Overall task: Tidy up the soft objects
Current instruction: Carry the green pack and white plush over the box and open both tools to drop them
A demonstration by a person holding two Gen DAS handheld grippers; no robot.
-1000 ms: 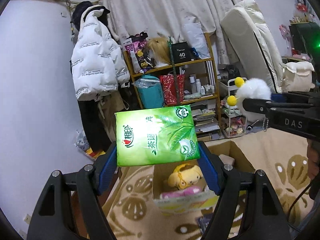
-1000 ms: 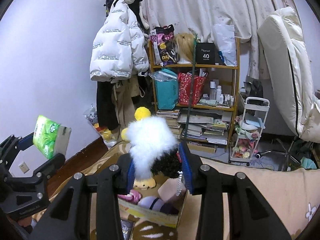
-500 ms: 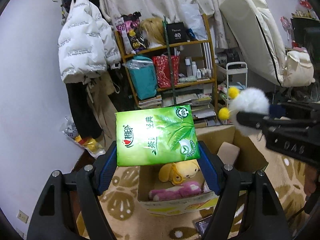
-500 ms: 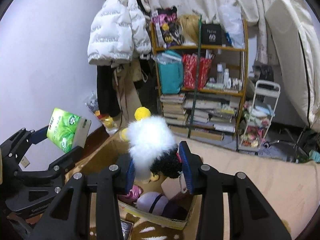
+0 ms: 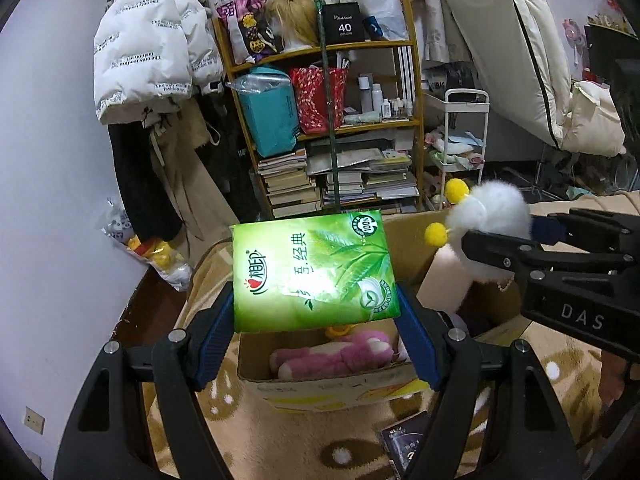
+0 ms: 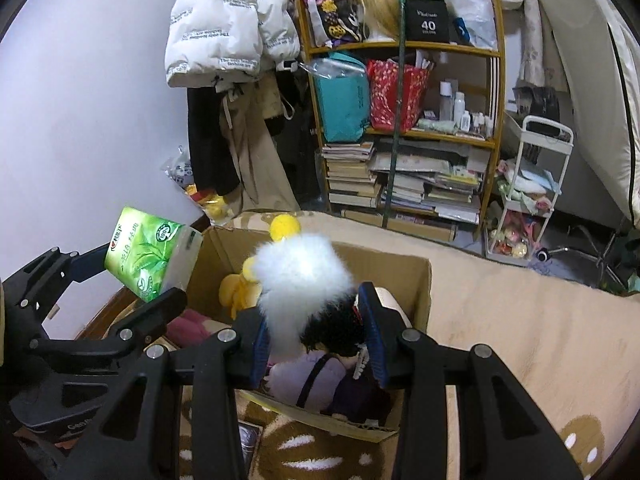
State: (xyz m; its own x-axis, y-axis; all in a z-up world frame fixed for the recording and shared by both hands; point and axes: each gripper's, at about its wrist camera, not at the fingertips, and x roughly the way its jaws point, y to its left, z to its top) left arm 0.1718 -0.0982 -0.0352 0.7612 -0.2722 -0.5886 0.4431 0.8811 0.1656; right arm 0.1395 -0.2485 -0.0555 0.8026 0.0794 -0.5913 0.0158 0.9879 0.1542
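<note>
My left gripper [image 5: 316,320] is shut on a green tissue pack [image 5: 314,270], held flat above the near left part of an open cardboard box [image 5: 332,384]. My right gripper [image 6: 316,336] is shut on a fluffy white and black plush with yellow pompoms [image 6: 300,276], hanging over the same box [image 6: 416,276]. In the left wrist view that plush [image 5: 492,216] and the right gripper [image 5: 520,236] sit at the right. In the right wrist view the tissue pack [image 6: 148,252] shows at the left. Inside the box lie a pink plush [image 5: 332,356], a yellow plush [image 6: 236,292] and a lilac plush [image 6: 304,376].
The box stands on a beige patterned rug [image 6: 520,320]. Behind it rises a wooden shelf [image 5: 328,128] crammed with books and bags, with a white rolling cart [image 6: 528,192] to its right. A white puffer jacket [image 5: 144,44] hangs on the wall. A dark booklet [image 5: 404,440] lies in front of the box.
Both grippers have sunk toward the box with their loads still held; the box now looks larger and lies right under the tissue pack and the plush.
</note>
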